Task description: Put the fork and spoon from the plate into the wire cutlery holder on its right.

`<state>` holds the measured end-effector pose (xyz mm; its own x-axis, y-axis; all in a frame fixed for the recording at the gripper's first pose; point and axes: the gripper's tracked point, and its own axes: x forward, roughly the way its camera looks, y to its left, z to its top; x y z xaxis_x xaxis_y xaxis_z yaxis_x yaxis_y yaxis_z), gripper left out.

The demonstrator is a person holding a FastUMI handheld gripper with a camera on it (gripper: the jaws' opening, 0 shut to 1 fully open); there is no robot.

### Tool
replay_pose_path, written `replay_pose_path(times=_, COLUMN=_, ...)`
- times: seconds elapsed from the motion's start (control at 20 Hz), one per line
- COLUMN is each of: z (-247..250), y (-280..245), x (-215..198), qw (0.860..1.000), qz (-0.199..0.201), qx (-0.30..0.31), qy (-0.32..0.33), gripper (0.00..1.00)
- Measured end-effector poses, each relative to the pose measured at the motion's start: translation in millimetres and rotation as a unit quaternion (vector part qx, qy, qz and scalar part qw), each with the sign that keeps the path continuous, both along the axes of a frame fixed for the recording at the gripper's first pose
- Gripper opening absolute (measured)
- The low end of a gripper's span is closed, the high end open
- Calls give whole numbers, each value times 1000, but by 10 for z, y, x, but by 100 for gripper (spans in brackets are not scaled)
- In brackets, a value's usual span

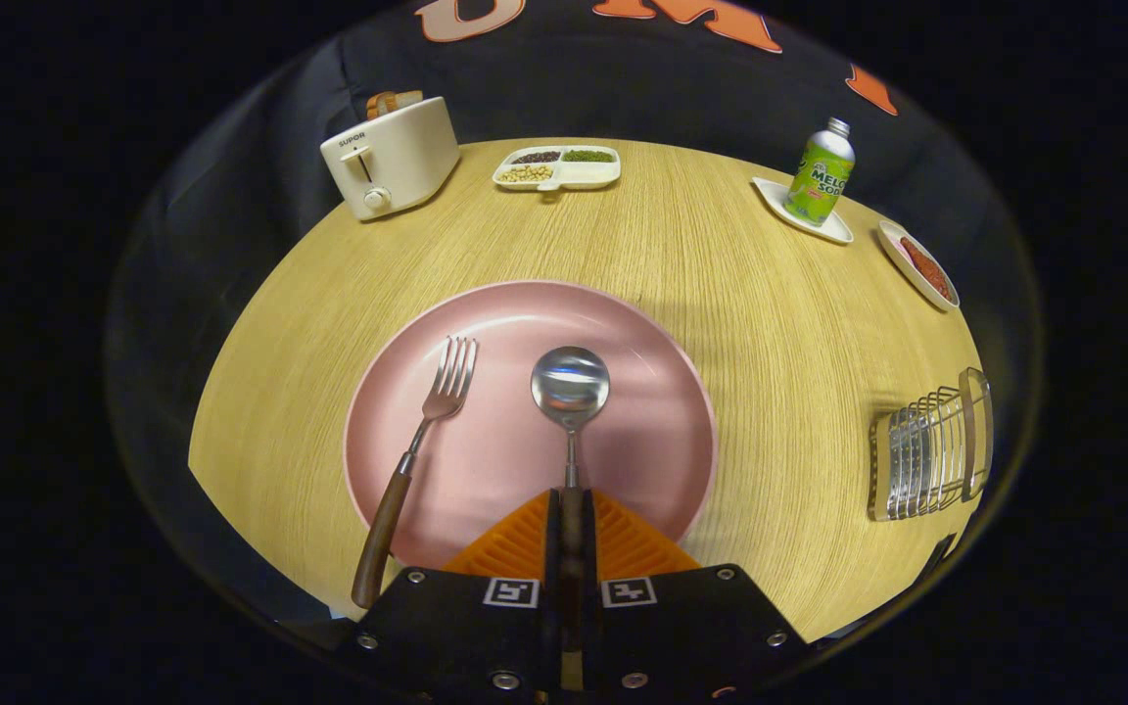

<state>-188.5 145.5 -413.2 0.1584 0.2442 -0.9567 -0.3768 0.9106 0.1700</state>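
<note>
Pink plate (pixel 486 323); orange ribbed tongs (pixel 572 509); green bottle (pixel 821 174); wood-grain table (pixel 770 323).

Legible text, gripper view:

- Cream two-slot toaster (pixel 392 157), far corner of the desk (pixel 721 294): brand word "SUPOR" in dark capitals on the end face, above the lever slot.
- Green drink bottle with silver cap (pixel 822 174), standing on a small white tray: label reads "MELON SODA" in white-outlined letters, partly curved out of sight.
- Tool (pixel 571 548), fingers closed on the spoon handle: two square black-and-white coded markers on the black body, no letters.

Fork (pixel 427 431) left of spoon (pixel 570 392) on plate (pixel 662 441)
</note>
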Motion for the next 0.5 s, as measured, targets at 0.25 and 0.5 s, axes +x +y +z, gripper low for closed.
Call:
replay_pose_path(times=0.25, z=13, y=20, x=-10, qw=999, qz=-17, qx=20, qy=29, gripper=5)
replay_pose_path(times=0.5, z=223, y=63, x=128, qw=998, qz=-38, qx=56, qy=7, gripper=4)
